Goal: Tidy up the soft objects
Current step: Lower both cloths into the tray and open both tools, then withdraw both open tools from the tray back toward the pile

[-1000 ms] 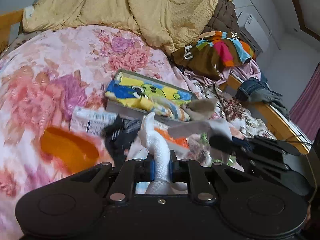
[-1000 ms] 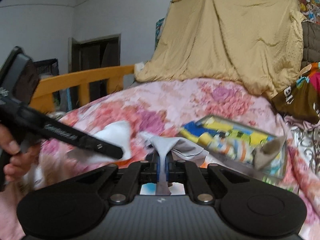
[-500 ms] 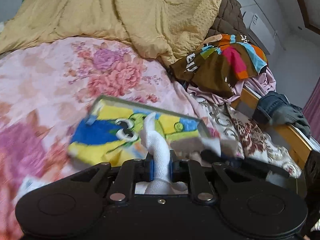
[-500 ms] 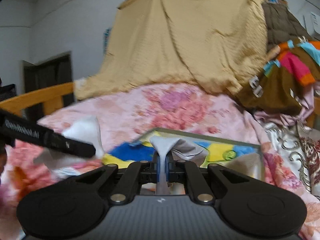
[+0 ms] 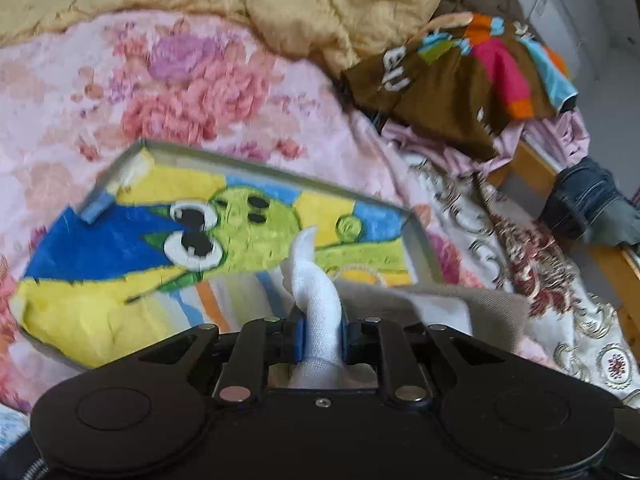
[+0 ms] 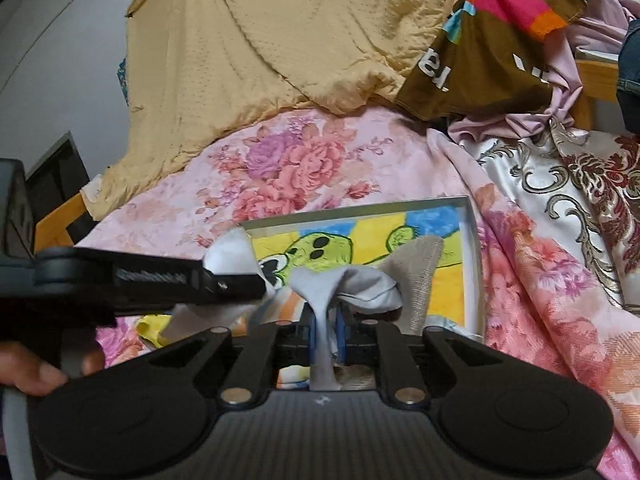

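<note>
A: Sock [image 5: 318,300], white and ribbed, is pinched between the fingers of the left tongs [image 5: 320,334], its loose end sticking up and leaning a little to the left. It hangs over the near edge of the shallow tray [image 5: 420,236].

B: And the right tongs [image 6: 325,334]?

A: Pressed together on a pale grey cloth [image 6: 320,300], which bunches and flops over to the right. Just beside it a tan piece of fabric [image 6: 420,268] rises over the tray. Whether tan and grey are one item I cannot tell.

B: What lines the tray?

A: A cartoon towel [image 5: 168,248] in yellow, blue and green, with big eyes. It spills over the near left edge onto the bed [image 5: 180,80], which has a pink floral cover.

B: Do the two tongs meet?

A: From the right wrist camera the left tongs reach in from the left, their tip just beside the grey cloth, over the tray's left part. A hand [image 6: 32,372] grips the handle at the lower left.

B: Behind?

A: A mustard quilt [image 6: 280,40] heaped at the back, and a brown garment with bright stripes [image 5: 472,68] to the right.
</note>
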The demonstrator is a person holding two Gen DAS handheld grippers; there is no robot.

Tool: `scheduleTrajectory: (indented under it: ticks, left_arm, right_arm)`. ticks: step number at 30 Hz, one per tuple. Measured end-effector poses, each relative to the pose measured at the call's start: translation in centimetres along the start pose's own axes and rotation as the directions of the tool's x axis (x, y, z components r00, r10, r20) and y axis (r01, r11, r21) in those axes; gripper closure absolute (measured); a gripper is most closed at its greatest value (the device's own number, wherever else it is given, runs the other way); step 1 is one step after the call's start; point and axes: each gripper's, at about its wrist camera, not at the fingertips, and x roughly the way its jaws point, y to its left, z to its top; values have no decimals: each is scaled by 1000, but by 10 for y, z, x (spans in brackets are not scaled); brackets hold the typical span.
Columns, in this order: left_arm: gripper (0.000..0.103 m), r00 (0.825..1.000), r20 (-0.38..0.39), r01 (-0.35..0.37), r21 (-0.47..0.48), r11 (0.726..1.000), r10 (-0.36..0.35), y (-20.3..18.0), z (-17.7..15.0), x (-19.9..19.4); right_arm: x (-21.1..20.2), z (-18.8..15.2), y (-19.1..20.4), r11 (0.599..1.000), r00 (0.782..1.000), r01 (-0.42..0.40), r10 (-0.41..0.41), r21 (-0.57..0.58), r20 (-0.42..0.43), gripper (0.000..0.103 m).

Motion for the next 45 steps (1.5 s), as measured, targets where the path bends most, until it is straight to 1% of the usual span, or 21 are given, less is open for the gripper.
scheduleTrajectory:
  ticks: [3,5,6,8,9,11,12,13,14,16,19,21,26,29,32,34,38,45]
  left_arm:
    - [82,999,-24,-32,6,999,32,2,-5,9]
    - [79,998,-37,-56,9,998,56,5,-7,13]
    - [78,997,-38,-64,5,998,64,6,-8,14]
    - [69,997,-34,-75,-7,997,75,9,-9,13]
    - [67,996,-28,-81,-11,997,81,10,-10,12]
    - [57,995,-18,-95,-19,995,94,11,-9,8]
    - [54,995,-12,-100,-23,995,100,12,-9,6]
    - [50,995,-4,-103,-25,994,103,13,-8,3]
    - [46,995,2,-104,-26,994,104,13,-8,1]
    - [41,994,11,-105,-27,994,105,14,-7,-5]
    - [38,994,21,-107,-22,994,107,13,-6,-14]
    - [34,993,30,-111,-12,994,111,12,-6,-23]
    - [21,990,74,-125,15,992,123,9,-7,-51]
    - [16,988,81,-129,5,992,128,10,-8,-69]
    - [12,988,84,-132,-15,991,133,11,-10,-88]
    - [7,985,102,-136,-9,991,137,10,-13,-102]
    - [3,981,133,-139,-1,990,138,10,-22,-130]
    - [1,977,159,-142,14,990,138,14,-47,-175]
  right_arm:
    - [3,0,2,1000,1000,23,-23,-16,-14,85]
    - [3,-2,4,999,999,43,-44,-32,-15,74]
    - [2,-4,6,998,998,52,-53,-38,-16,71]
    - [3,-6,6,997,998,59,-60,-45,-20,58]
    - [3,-6,7,997,998,59,-60,-46,-23,56]
    - [4,-6,8,997,998,59,-61,-47,-28,52]
    - [3,-6,8,997,998,59,-61,-50,-27,50]
    - [3,-6,8,997,998,59,-60,-50,-25,46]
    - [2,-6,8,997,998,57,-58,-49,-26,44]
    - [2,-7,7,997,998,55,-56,-48,-29,42]
    - [1,-6,8,997,998,50,-51,-54,-30,35]
    - [-3,-7,9,997,999,48,-49,-65,-24,33]
    - [-19,-6,13,994,998,55,-53,-97,21,20]
    - [-34,-4,16,994,998,48,-43,-95,55,14]
    - [-50,-3,21,993,994,57,-47,-102,98,8]
    - [-61,-4,24,991,990,70,-54,-117,130,6]
    - [-82,-10,29,990,983,71,-49,-123,177,1]
    - [-121,-23,49,990,970,65,-33,-124,242,0]
